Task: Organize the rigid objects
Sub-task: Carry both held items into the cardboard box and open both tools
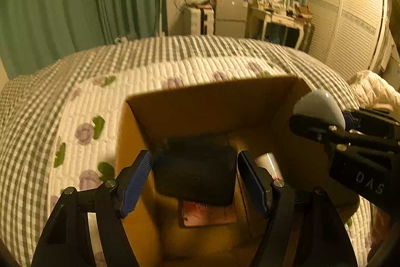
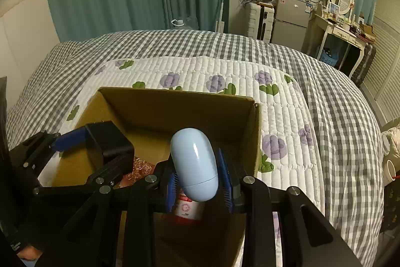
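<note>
L gripper [image 1: 195, 177] fingers grip a matte black boxy block [image 1: 195, 174] over the cardboard box [image 2: 175, 104]. R view only: R gripper [image 2: 198, 182] pinches a glossy pale-blue capsule [image 2: 193, 164]; pink-labelled bottle [image 2: 187, 209] below

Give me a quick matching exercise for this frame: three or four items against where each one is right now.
Items:
1. black block
2. pale blue capsule
3. cardboard box
4. pink packet

Places:
A. on the quilted bedspread
B. flat on the box floor
C. between the left gripper's pads
D. between the right gripper's pads

Pairs: 1-C, 2-D, 3-A, 4-B
</note>
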Action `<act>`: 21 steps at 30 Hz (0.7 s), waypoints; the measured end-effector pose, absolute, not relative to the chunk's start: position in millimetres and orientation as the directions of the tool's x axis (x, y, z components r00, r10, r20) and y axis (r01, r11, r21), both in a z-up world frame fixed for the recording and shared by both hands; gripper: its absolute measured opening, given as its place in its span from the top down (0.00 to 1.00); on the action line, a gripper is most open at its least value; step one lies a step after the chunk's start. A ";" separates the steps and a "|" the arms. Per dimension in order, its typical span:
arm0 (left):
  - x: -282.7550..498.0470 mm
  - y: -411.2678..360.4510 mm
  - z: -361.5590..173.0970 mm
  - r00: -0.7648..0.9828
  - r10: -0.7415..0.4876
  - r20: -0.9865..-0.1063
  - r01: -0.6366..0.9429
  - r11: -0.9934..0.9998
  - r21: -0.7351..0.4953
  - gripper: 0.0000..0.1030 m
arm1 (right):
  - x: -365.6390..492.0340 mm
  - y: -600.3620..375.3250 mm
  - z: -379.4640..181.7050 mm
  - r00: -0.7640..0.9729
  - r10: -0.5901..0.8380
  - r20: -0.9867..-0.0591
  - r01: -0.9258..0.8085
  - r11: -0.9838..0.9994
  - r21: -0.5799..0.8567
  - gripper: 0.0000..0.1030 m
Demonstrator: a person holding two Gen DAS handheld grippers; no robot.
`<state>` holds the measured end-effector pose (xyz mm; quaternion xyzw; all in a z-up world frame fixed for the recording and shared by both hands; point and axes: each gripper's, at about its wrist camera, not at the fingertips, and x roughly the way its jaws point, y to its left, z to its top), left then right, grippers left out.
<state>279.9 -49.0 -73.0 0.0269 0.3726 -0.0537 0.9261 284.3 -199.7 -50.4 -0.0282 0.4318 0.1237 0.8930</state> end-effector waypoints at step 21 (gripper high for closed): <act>240.0 -32.7 -30.1 0.746 -0.023 -0.666 0.084 0.995 0.059 0.11 | 296.2 -199.2 -41.9 0.586 0.203 -0.785 -0.242 0.968 0.069 0.38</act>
